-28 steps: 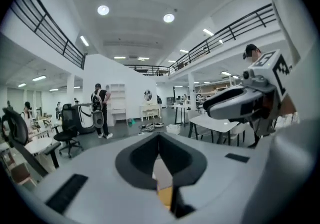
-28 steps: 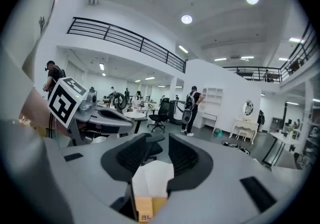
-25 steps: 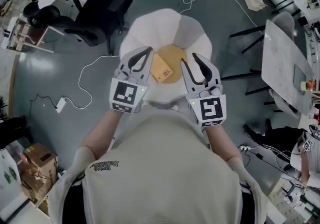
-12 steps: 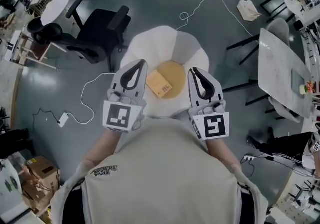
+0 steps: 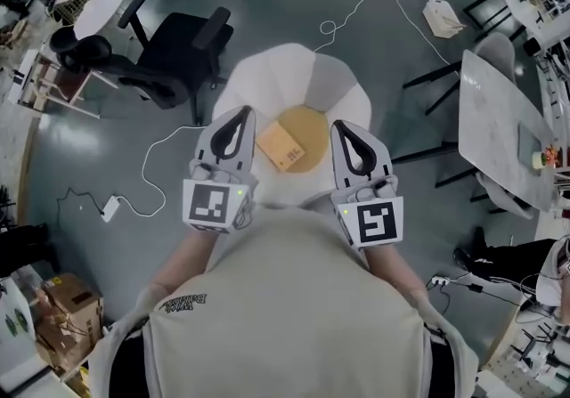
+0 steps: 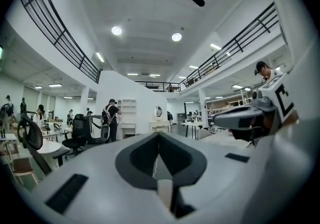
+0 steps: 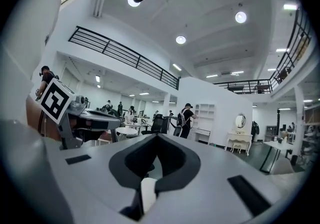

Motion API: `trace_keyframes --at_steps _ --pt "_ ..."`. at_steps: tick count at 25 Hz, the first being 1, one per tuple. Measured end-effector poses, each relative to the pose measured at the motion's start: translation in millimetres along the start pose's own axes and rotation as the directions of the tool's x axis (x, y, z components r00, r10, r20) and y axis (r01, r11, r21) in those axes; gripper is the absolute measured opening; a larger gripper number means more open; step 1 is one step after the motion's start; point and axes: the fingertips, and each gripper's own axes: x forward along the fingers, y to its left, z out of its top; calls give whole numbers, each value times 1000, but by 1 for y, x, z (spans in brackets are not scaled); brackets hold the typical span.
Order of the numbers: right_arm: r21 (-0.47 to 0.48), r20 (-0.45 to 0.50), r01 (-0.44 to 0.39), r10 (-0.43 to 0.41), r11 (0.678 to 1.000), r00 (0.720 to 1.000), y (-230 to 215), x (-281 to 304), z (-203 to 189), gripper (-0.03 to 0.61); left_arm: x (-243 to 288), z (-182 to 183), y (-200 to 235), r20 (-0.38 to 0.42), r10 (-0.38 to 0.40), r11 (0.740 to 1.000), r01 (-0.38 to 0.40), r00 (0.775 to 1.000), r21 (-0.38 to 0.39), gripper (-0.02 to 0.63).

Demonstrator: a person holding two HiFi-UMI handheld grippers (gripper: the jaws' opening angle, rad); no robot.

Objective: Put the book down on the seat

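Observation:
The tan book (image 5: 280,146) lies flat on the round yellow seat (image 5: 313,123) of a white petal-shaped chair (image 5: 267,77), on the seat's left part. My left gripper (image 5: 234,114) hovers just left of the book, its jaws closed together on nothing. My right gripper (image 5: 342,127) is held to the right of the seat, also shut and empty. Neither touches the book. Both gripper views look out level across the hall. Closed jaw tips show in the left gripper (image 6: 158,136) view and the right gripper (image 7: 157,137) view.
A black office chair (image 5: 174,40) stands on the floor to the left of the white chair. A white cable (image 5: 165,151) with a power brick (image 5: 109,209) runs over the grey floor. A marble-topped table (image 5: 499,120) is at the right, cardboard boxes (image 5: 62,298) at lower left.
Both grippers drew back from the book toward my body and their jaws closed. The book stayed lying on the seat.

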Motion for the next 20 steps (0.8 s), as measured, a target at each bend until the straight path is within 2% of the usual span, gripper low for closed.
trace_keyframes --at_steps 5,10,20 --pt "6 -10 -11 11 1000 1000 6 -3 -6 11 -5 -4 -4 -10 0 1000 0 1000 -6 11" --pt "15 -14 -11 11 1000 1000 10 -6 -7 9 -5 -6 -11 -21 -37 999 36 999 -39 11" --pt "41 -26 35 -34 999 999 6 -13 -10 9 -9 -1 -29 -31 -83 997 83 996 0 11"
